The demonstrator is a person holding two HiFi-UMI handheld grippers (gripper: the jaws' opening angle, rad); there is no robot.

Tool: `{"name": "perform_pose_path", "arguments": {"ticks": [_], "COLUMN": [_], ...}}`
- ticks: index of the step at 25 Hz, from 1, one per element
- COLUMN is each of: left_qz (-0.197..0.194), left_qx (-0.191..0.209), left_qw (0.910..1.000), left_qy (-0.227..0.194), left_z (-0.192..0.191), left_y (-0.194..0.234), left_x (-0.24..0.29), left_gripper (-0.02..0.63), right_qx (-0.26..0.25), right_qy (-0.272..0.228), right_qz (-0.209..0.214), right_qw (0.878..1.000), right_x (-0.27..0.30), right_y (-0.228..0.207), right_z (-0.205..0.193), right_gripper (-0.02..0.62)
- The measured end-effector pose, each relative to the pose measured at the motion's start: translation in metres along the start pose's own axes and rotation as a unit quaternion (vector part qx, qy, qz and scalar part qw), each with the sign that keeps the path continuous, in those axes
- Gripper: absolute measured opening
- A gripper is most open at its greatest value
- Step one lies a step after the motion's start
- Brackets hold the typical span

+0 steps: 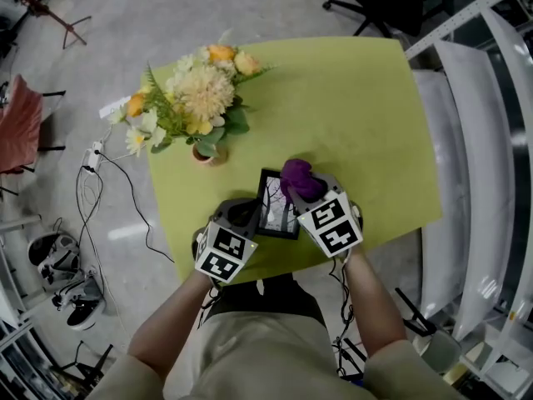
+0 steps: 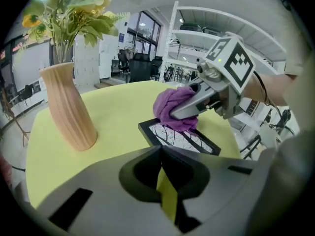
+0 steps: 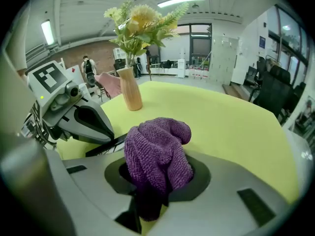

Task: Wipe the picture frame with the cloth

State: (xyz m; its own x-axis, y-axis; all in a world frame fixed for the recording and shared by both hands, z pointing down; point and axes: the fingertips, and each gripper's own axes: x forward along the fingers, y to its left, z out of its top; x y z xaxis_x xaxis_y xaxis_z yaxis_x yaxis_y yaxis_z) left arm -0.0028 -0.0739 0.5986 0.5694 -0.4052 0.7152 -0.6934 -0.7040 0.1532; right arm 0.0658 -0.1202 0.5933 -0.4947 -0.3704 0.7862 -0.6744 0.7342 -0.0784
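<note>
A black picture frame with a branch print lies flat on the green table near its front edge. My right gripper is shut on a bunched purple cloth, which rests on the frame's far right part; the cloth and the frame also show in the left gripper view. My left gripper is shut with nothing between its jaws, its tips at the frame's left edge. In the right gripper view the cloth fills the jaws and hides most of the frame.
A tan vase of yellow and white flowers stands behind the frame at the table's left. A power strip and cables lie on the floor to the left. White shelving runs along the right.
</note>
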Motion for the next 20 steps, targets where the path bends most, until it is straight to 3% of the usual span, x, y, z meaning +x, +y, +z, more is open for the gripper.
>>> {"name": "perform_pose_path", "arguments": {"ticks": [7,12,16,20], "left_qz": [-0.007,-0.016,-0.024,-0.022], "left_qx": [-0.008,0.015,0.005,0.002], "left_qw": [0.9999,0.9998,0.9996,0.9994], "left_qy": [-0.003,0.003,0.015,0.027], "left_z": [0.001,-0.003,-0.011,-0.015], "left_y": [0.0,-0.006,-0.013,-0.016], "left_x": [0.0,-0.003,-0.009,-0.011], "left_gripper": [0.009,0.008,0.008,0.008], "right_qx": [0.037,0.05,0.024,0.034], "right_qy": [0.006,-0.051,-0.052,-0.045], "right_qz": [-0.06,0.0,0.062,0.094], "right_qw": [0.997,0.997,0.996,0.994], "right_x": [-0.035,-0.048,-0.028,-0.001], "right_y": [-0.029,0.001,0.042,0.073], "right_z": [-0.015,0.019,0.035,0.035], "right_gripper": [0.107,0.107,0.107,0.107]}}
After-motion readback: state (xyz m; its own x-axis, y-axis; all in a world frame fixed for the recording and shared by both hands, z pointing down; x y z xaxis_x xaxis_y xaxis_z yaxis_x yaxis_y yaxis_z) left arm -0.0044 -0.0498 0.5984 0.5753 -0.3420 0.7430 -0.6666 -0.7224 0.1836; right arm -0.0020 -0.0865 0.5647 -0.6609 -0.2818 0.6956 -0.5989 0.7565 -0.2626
